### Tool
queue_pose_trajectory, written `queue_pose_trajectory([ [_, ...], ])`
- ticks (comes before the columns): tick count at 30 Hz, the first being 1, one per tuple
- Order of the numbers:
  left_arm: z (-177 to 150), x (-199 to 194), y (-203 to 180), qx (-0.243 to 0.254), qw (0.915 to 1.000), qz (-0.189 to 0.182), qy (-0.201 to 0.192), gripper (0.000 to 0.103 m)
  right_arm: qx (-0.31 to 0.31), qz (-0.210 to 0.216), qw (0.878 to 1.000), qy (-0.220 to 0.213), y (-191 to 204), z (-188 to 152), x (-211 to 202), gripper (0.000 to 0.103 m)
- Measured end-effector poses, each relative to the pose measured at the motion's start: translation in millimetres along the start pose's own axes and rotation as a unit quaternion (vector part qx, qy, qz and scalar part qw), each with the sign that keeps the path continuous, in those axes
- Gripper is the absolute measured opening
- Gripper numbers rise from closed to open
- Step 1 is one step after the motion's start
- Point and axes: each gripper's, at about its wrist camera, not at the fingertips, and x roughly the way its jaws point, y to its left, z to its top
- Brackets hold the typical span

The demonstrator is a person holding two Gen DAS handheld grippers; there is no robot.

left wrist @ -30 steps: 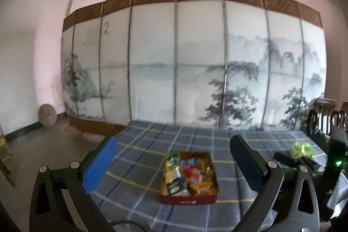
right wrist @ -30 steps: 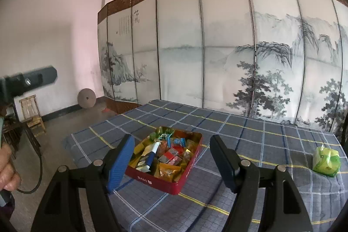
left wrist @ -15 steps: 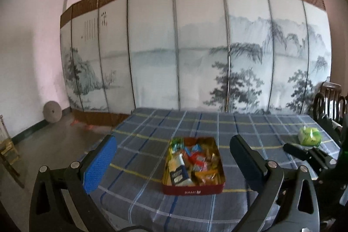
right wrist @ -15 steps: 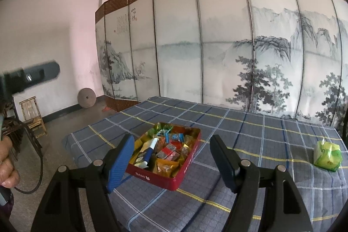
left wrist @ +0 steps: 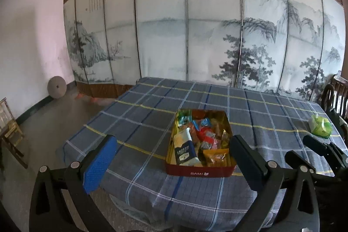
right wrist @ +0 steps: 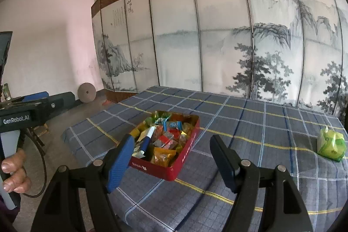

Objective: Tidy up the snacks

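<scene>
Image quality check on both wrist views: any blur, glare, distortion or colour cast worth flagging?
Left wrist view: strong fisheye bowing of the folding screen, dark vignette at the corners, pink cast on the wall; the red tin is sharp. Right wrist view: same bowing and pink cast, soft even daylight, no hard glare; the green bag is slightly soft near the edge.

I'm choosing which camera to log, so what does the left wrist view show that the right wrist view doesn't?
Only the left wrist view: a dark chair past the table's right edge, and the right tongs from the side. Only the right wrist view: a hand gripping the left tongs' handle. Both: the red tin of snacks, the green bag, the plaid cloth, the screen.
</scene>
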Motion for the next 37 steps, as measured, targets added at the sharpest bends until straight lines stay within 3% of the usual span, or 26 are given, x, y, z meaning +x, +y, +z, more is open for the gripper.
queue_pose_trajectory([
  [13, -10.5, 35.8, -7.8, 0.008, 0.9989, 0.012, 0.044, 0.103, 0.027, 0.002, 0.999, 0.035, -26.3, -13.7, 22.7, 0.074],
  [28, -21.8, 79.0, -23.4, 0.021, 0.9951, 0.012, 0.096, 0.103, 0.071, -0.028, 0.995, 0.060, -75.1, -25.9, 46.9, 0.074],
  [33, -26.3, 80.1, -24.0, 0.026, 0.9971, 0.030, 0.065, 0.102, 0.119, -0.058, 0.986, 0.107, -129.8, -38.7, 70.0, 0.074],
  [37, -24.9, 84.4, -17.5, 0.011, 0.9955, 0.026, 0.090, 0.102, 0.133, -0.133, 0.967, 0.171, -199.6, -55.3, 91.2, 0.074],
])
